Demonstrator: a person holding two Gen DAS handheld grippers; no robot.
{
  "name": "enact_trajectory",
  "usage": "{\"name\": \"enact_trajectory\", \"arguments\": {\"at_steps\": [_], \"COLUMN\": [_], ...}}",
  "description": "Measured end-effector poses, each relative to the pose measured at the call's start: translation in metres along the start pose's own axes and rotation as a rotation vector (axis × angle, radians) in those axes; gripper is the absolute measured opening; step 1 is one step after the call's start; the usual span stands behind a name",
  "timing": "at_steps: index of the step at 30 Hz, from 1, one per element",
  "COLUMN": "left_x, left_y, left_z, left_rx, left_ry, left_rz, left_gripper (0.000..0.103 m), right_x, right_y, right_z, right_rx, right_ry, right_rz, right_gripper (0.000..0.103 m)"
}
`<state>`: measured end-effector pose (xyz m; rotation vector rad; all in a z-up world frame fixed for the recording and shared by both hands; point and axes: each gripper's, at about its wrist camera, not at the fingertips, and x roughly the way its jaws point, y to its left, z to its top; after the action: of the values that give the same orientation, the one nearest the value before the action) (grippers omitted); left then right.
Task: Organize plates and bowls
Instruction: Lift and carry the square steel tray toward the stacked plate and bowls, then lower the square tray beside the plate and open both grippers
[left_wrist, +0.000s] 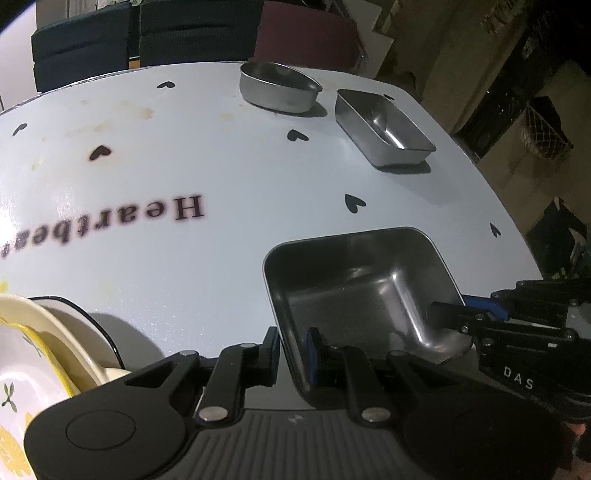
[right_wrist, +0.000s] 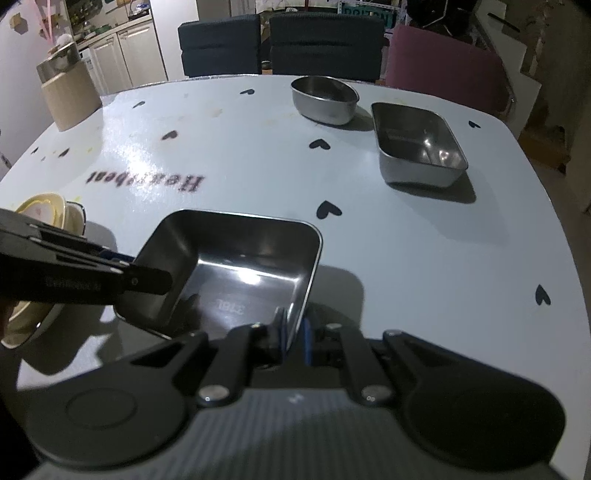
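Note:
A square steel tray hangs tilted just over the white table, casting a shadow below it. My left gripper is shut on its left wall. My right gripper is shut on the opposite wall. Each gripper shows in the other's view, the right gripper at the tray's right rim and the left gripper at its left rim. An oblong steel tray and a rounded steel bowl stand at the far right.
A stack of cream and yellow ceramic dishes sits at the near left, close to the held tray. A beige container stands at the far left corner. Dark chairs and a maroon chair line the far edge.

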<state>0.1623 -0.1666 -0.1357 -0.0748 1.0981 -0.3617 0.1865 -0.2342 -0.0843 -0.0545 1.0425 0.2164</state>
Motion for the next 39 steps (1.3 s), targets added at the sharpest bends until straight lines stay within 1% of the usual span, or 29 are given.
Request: {"name": "enact_trajectory", "arguments": {"at_steps": [5,21,30,32,36,37,38,39], "left_x": [0.003,0.005,0.008,0.008,0.007,0.006,0.005,0.003], "left_y": [-0.005,-0.007,-0.009,-0.009,-0.009,-0.009,-0.009,-0.009], "left_z": [-0.002,0.000,-0.002,-0.002,-0.001,0.000,0.000,0.001], "left_rx": [0.032,0.054,0.071,0.069,0.067,0.065,0.062,0.059], "left_ry": [0.021,0.028,0.040,0.039,0.032,0.029,0.024,0.020], "left_rz": [-0.001,-0.005,0.007,0.007,0.008,0.006,-0.001,-0.007], "left_gripper": [0.016,0.016,0.017,0.019,0.020,0.022,0.027,0.029], "right_x": [0.005,0.015,0.015,0.014,0.011,0.010,0.009,0.008], "right_y": [0.000,-0.002,-0.005,-0.009,-0.012,-0.013,-0.013,-0.013], "right_z": [-0.001,-0.004,-0.003,-0.003,-0.001,0.000,0.000,0.000], "right_rx": [-0.017,-0.025,-0.013,-0.001,0.020,0.025,0.028,0.032], "right_ry": [0.016,0.057,0.053,0.047,0.031,0.026,0.020,0.013], "right_rz": [-0.011,-0.012,0.004,0.008,0.012,0.015,0.019,0.024], "right_gripper": [0.015,0.016,0.016,0.016,0.017,0.018,0.020,0.022]}}
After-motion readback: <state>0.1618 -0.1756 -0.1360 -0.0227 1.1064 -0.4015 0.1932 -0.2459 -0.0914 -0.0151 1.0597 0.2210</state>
